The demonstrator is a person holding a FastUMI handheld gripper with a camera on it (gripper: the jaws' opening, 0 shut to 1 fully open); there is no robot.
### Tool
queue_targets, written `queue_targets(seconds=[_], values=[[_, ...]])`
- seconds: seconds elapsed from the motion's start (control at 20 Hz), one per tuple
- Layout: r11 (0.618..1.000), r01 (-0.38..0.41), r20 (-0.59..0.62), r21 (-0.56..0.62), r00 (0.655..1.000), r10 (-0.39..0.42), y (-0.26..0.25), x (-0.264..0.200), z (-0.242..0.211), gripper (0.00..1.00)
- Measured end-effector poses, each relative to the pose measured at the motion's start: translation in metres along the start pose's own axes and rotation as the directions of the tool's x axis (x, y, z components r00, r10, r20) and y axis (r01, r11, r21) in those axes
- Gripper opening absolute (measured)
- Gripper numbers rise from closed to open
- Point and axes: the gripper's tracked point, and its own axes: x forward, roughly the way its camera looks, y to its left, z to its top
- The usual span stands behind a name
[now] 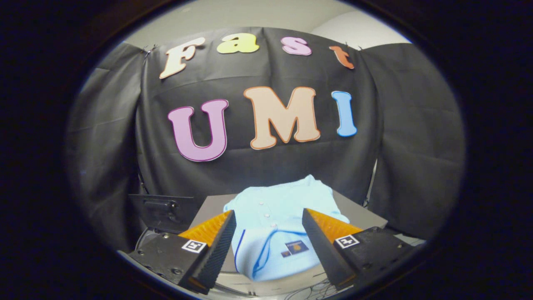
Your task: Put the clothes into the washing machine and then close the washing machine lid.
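Note:
A light blue polo shirt (pixel 277 208) with white buttons and a small dark chest label lies crumpled on a grey flat surface (pixel 358 210), just ahead of my fingers and partly between them. My gripper (pixel 268 221) is open, one fingertip on each side of the shirt's button line, neither pressing on the cloth. To the left, beyond the left finger, a dark lid (pixel 162 210) stands raised over a rounded dark opening (pixel 145 239) of the washing machine, mostly hidden by the finger.
The booth's black cloth wall (pixel 266 166) hangs close behind the grey surface. A pale wall (pixel 266 16) shows above the cloth. Thin cables (pixel 312 289) lie on a light surface below the fingers.

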Motion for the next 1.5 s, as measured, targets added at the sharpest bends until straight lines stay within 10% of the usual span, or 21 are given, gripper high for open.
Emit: queue_targets(seconds=[0.5,0.95,1.2,1.5], values=[[0.995,0.098,-0.204,-0.005,0.974,-0.097,-0.021,0.082,-0.024,0.98],[0.996,0.057,-0.382,0.061,0.924,-0.029,-0.028,0.105,-0.069,0.98],[0.998,0.039,-0.35,0.044,0.937,-0.021,-0.033,0.102,-0.07,0.66],[0.988,0.128,-0.377,0.09,0.922,-0.085,-0.031,0.079,-0.067,0.05]])
